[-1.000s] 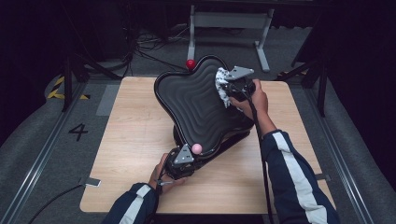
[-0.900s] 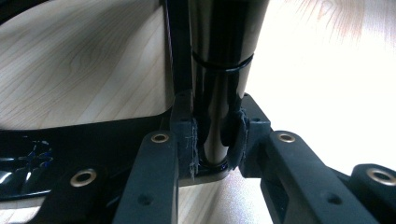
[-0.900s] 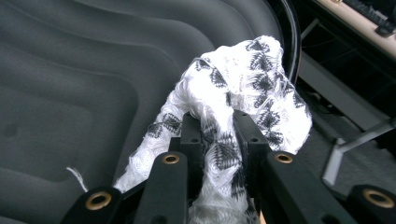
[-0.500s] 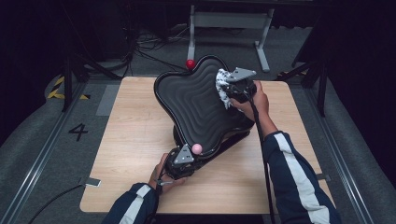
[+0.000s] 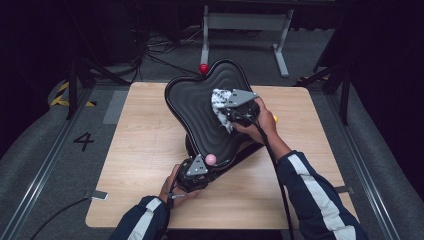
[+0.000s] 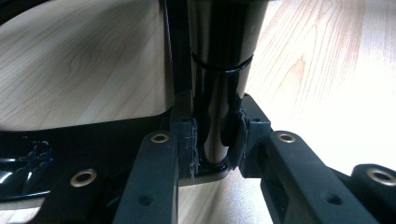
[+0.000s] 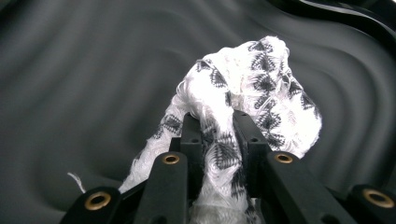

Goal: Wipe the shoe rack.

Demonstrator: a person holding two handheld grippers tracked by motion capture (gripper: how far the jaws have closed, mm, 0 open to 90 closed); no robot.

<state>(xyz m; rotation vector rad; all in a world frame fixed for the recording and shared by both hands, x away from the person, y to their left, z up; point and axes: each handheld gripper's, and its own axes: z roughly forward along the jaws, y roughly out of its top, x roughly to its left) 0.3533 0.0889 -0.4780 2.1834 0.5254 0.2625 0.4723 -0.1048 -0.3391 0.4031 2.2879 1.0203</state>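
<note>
The cloth (image 7: 243, 121) hides the tray (image 5: 195, 107) surface beneath it, and its lower end is cut off by the picture's edge. The left gripper (image 5: 195, 172) covers the tray's near rim.

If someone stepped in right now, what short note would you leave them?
Left gripper: shut on the tray's near rim, holding it tilted up off the table.
Right gripper: shut on the cloth, pressed to the tray's ribbed face near its upper right.
Done: wiping seems under way; how much is covered I cannot tell.
Left: probably wipe the rest, then lay the tray flat.
</note>
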